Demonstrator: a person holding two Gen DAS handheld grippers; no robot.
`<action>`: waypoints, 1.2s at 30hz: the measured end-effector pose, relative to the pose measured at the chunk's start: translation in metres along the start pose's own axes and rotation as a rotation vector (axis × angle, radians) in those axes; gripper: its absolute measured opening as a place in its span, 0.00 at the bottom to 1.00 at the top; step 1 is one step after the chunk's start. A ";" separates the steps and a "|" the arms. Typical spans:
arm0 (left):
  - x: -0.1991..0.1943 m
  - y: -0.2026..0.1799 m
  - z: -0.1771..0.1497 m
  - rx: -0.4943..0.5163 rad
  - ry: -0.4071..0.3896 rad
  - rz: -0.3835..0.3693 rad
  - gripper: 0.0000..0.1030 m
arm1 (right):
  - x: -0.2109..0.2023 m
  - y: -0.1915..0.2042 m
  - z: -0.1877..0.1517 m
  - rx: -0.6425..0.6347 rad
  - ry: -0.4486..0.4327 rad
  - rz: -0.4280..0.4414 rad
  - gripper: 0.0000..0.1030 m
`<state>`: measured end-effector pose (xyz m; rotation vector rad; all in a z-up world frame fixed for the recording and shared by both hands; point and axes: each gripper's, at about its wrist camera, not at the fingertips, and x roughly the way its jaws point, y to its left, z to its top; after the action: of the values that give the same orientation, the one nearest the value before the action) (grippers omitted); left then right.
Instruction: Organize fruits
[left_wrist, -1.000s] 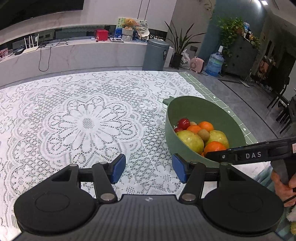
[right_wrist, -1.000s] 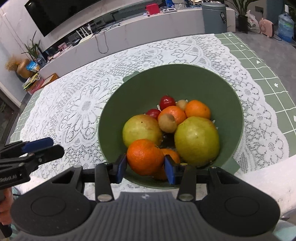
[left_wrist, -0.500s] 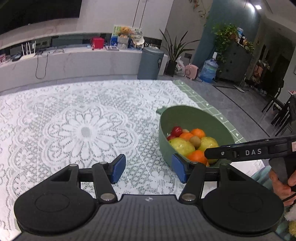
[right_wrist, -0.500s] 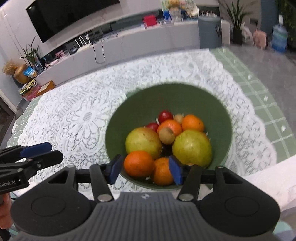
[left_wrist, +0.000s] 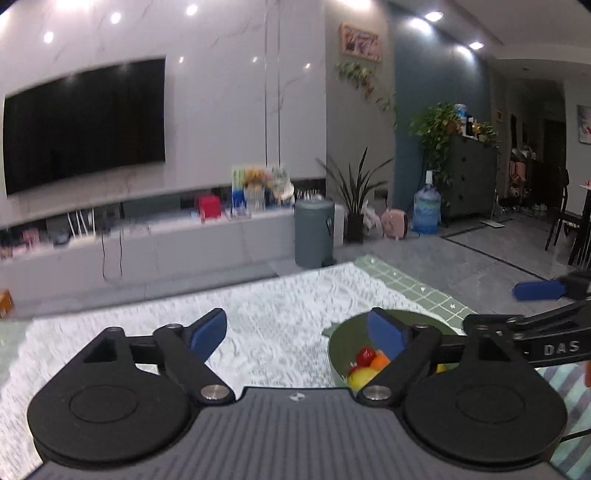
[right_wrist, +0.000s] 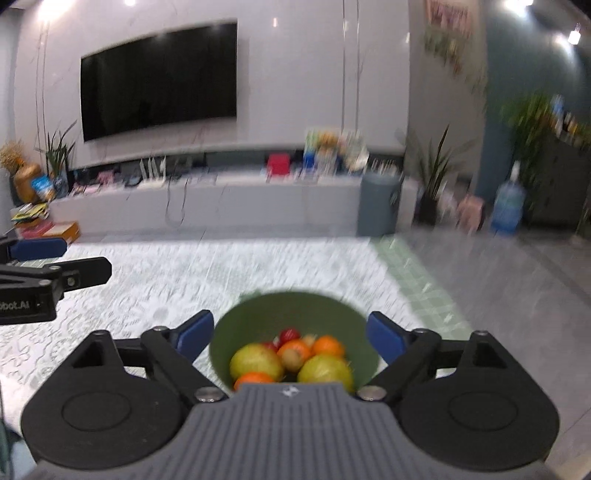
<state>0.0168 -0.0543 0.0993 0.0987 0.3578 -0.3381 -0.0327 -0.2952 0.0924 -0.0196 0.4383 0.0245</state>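
Right hand-held gripper (right_wrist: 291, 334) is wide open, its jaws having just been spreading, with nothing pinched between the blue pads; the green bowl (right_wrist: 258, 314) only shows through the gap, low in the centre of the frame. And the fruit is all sitting inside: two yellow-green pears (right_wrist: 255, 360), oranges (right_wrist: 328, 345), something red at the back. No piece lies loose on the lace tablecloth (right_wrist: 221, 273) of the table, so I'd judge the sorting is as good as done. Left hand-held gripper (left_wrist: 297, 332) is the same story, jaws just spread wide and empty over the cloth, the bowl peeking in at lower right. Both look parked clear of the bowl so nothing gets knocked.
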 end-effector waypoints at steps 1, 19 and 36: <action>-0.001 -0.004 -0.001 0.009 -0.009 0.010 0.99 | -0.008 0.001 -0.003 -0.005 -0.034 -0.021 0.92; 0.016 -0.019 -0.052 0.013 0.101 0.076 0.99 | -0.024 0.010 -0.069 0.083 -0.066 -0.171 0.96; 0.040 -0.009 -0.084 -0.005 0.276 0.103 0.99 | 0.001 0.019 -0.076 0.070 0.012 -0.113 0.96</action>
<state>0.0218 -0.0624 0.0061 0.1585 0.6241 -0.2213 -0.0650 -0.2777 0.0230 0.0240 0.4495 -0.1024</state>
